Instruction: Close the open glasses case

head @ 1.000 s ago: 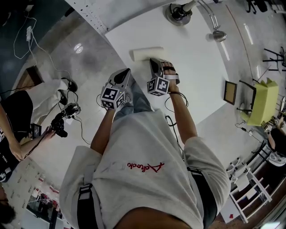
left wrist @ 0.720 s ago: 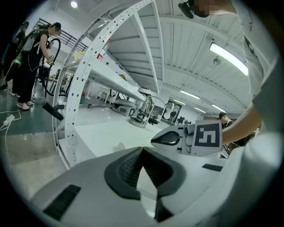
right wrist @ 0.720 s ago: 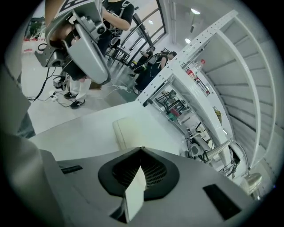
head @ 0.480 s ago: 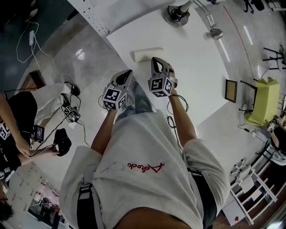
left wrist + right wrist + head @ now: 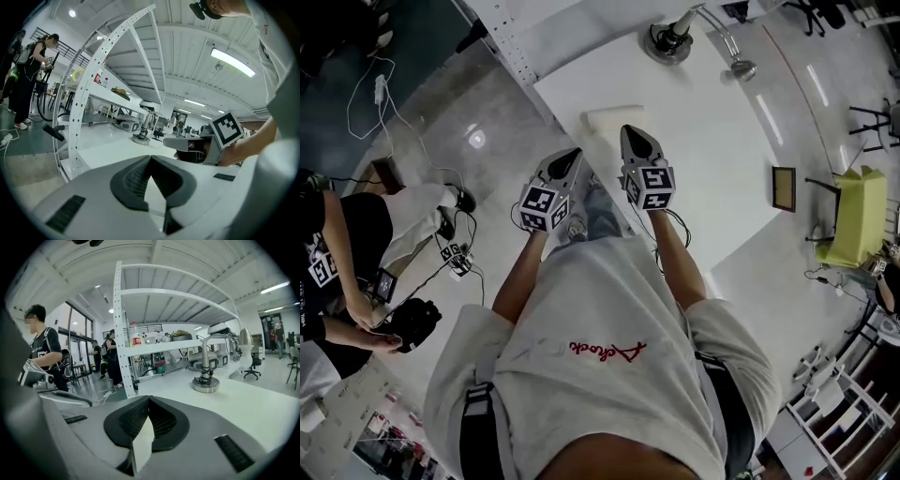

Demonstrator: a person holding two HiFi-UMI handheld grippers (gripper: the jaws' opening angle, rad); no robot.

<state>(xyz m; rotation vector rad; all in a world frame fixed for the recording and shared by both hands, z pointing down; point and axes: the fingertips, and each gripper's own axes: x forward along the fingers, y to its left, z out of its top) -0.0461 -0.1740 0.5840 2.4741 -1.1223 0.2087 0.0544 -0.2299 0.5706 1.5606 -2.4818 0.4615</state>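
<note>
The glasses case (image 5: 613, 120) is a pale, low block on the white table (image 5: 712, 141) near its left edge; no raised lid shows. My left gripper (image 5: 571, 156) hangs over the table's edge, below and left of the case, and does not touch it. My right gripper (image 5: 632, 134) hovers just right of the case, above the table. In the left gripper view the jaws (image 5: 149, 158) meet at their tips with nothing between them. The right gripper view shows its jaws (image 5: 148, 398) also shut and empty. The case is hidden in both gripper views.
A lamp stand with a round base (image 5: 667, 42) sits at the table's far end. A white perforated shelf post (image 5: 511, 37) runs along the table's left. People (image 5: 337, 272) and cables (image 5: 455, 253) are on the floor at left. A yellow chair (image 5: 853, 220) stands at right.
Both grippers have lifted up away from the case. The right one rose more and rolled, so its marker cube now shows a different face.
</note>
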